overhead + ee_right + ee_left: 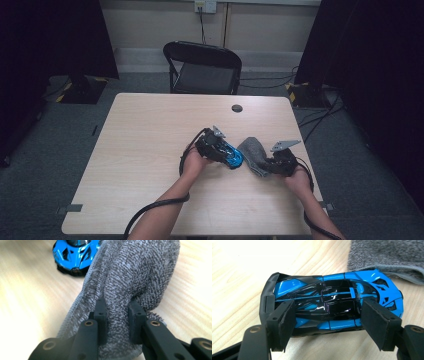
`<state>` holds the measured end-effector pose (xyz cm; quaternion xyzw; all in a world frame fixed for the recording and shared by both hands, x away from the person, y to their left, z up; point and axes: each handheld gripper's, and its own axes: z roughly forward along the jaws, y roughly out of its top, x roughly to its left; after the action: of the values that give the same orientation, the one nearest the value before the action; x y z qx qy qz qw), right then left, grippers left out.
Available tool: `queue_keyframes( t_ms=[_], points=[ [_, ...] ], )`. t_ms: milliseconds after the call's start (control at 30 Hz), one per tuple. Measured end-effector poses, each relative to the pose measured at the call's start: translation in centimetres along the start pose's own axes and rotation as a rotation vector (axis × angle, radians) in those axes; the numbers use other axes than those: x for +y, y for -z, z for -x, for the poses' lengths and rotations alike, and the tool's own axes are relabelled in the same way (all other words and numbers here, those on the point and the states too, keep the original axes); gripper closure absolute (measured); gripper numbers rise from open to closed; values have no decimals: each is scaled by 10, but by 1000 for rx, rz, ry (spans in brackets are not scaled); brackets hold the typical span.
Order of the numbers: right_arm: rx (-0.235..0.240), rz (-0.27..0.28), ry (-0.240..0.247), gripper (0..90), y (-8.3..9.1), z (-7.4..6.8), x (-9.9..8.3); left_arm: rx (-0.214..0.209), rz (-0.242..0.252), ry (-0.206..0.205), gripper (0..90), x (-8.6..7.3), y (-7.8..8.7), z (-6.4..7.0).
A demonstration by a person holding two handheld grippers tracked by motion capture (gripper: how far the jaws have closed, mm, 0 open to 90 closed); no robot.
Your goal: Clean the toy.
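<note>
Overhead table (pixel 150 130) view; two close claw-mounted views

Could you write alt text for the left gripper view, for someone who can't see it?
A blue and black toy car lies on a pale wooden table, with the left gripper straddling it, one black jaw at each side of its body. A grey cloth lies at the top right, by the car's end.

Curtained studio (pixel 45 35) (bare table (pixel 150 130))

High view dim, dark drapes w/ murky edges; pale table (pixel 150 130) evenly lit. Left gripper view sharp, glare streaks on the blue toy car (pixel 332 305). Right gripper view: table beside grey cloth (pixel 135 277) blurred, washed out.
</note>
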<state>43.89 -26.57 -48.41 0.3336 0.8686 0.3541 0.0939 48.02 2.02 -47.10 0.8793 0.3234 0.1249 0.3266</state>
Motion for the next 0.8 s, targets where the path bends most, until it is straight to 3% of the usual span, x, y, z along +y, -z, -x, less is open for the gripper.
queue_keyframes(
  t_ms=[333, 533, 600, 800],
  points=[
    [7, -18, -9, 726, 16, -3, -11, 6, -6, -1, 283, 1, 0, 1],
    [12, 22, -39, 726, 32, -4, -18, 6, -18, 15, 268, 3, -1, 2],
    [7, 28, -39, 725, 38, -5, -18, -5, -15, 40, 239, 4, -1, 3],
    [-6, 56, -46, 725, 51, -6, -14, 4, -16, 51, 208, 7, 4, 4]
  ],
)
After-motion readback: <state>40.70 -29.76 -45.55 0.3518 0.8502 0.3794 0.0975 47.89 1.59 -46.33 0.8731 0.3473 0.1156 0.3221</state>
